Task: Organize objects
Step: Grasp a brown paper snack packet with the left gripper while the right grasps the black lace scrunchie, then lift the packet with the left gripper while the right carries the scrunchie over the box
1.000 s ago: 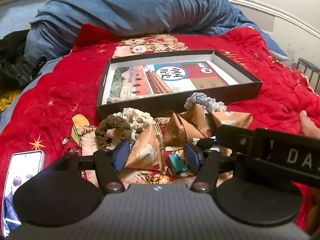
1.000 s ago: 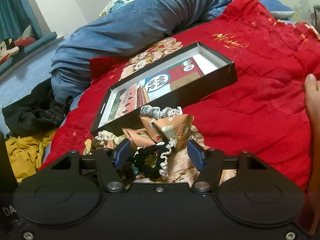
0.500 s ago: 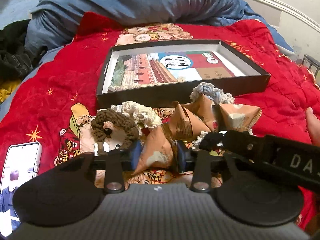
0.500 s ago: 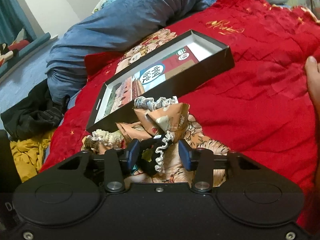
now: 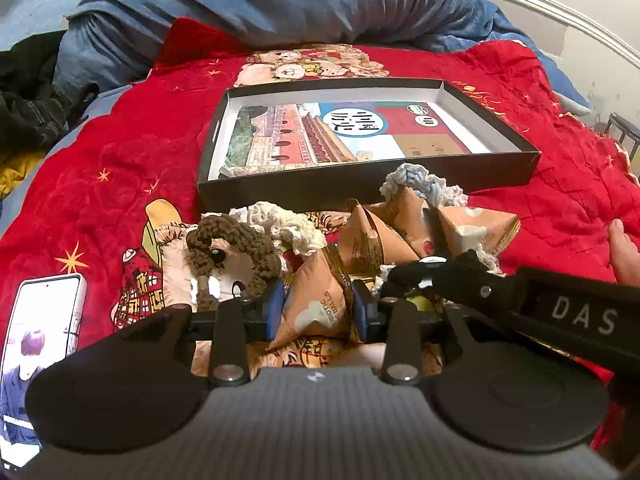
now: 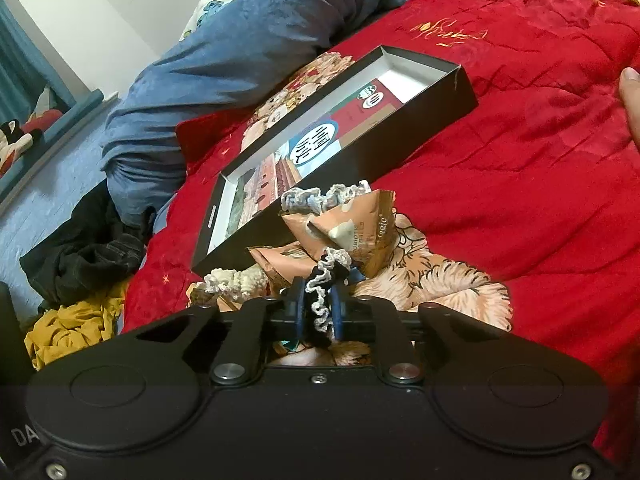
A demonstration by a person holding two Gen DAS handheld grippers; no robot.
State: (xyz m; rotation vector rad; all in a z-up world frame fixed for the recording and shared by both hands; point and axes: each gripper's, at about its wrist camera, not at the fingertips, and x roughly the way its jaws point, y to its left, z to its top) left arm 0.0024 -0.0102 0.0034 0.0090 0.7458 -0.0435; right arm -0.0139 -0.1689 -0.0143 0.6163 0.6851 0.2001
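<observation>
A red bed cover [image 5: 120, 168] carries a black box [image 5: 360, 190], lying far of both tools with its long axis left to right. The left hand-held gripper [image 5: 318, 310] is closed on a snack packet [image 5: 316, 300]; the right hand-held gripper [image 6: 316, 316], on a black scrunchie [image 6: 320, 300], whose grip is shown only in the right view.

The phone [image 5: 42, 344] is cut off at the left edge; the right gripper [image 5: 408, 276] hides packets behind it.

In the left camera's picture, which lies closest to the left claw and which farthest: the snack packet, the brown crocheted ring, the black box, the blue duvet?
From the left claw:
1. Snack packet, between its fingers.
2. Brown crocheted ring, just ahead, left.
3. Black box, farther ahead.
4. Blue duvet, at the back.
</observation>
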